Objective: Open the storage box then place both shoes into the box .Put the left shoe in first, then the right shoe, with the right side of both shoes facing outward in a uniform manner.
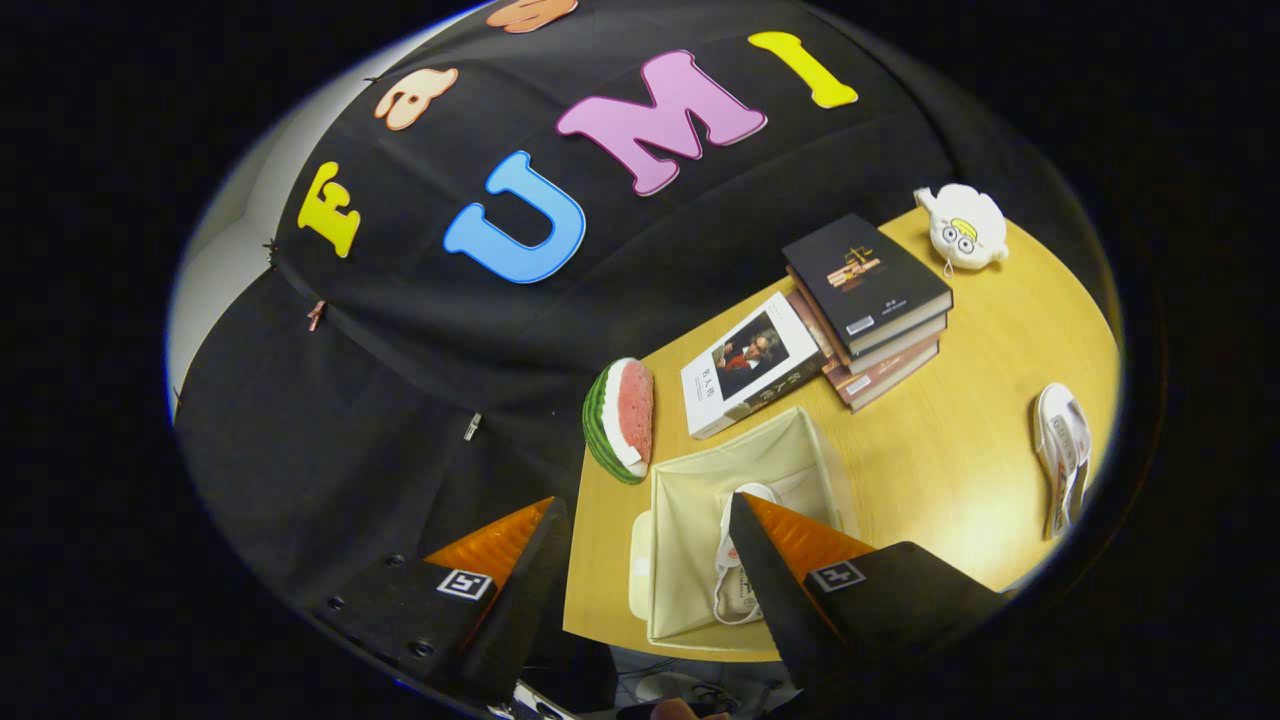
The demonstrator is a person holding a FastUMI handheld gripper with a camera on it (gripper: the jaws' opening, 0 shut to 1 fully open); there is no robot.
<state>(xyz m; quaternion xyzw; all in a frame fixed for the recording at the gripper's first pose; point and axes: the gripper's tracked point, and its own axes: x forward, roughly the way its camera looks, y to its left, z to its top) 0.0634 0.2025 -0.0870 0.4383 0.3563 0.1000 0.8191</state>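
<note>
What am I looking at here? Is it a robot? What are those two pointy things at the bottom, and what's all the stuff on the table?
No robot: a person holds a grabbing tool, and a camera riding on it took this picture. The pointy things are its two fingers; the gripper is open, holding nothing. Between them, on the yellow table, sits an open cloth storage box with one white shoe already inside. The other shoe lies farther off on the table. Beyond the box are a toy watermelon slice, a book with a portrait, a stack of books and a white plush toy.
</note>
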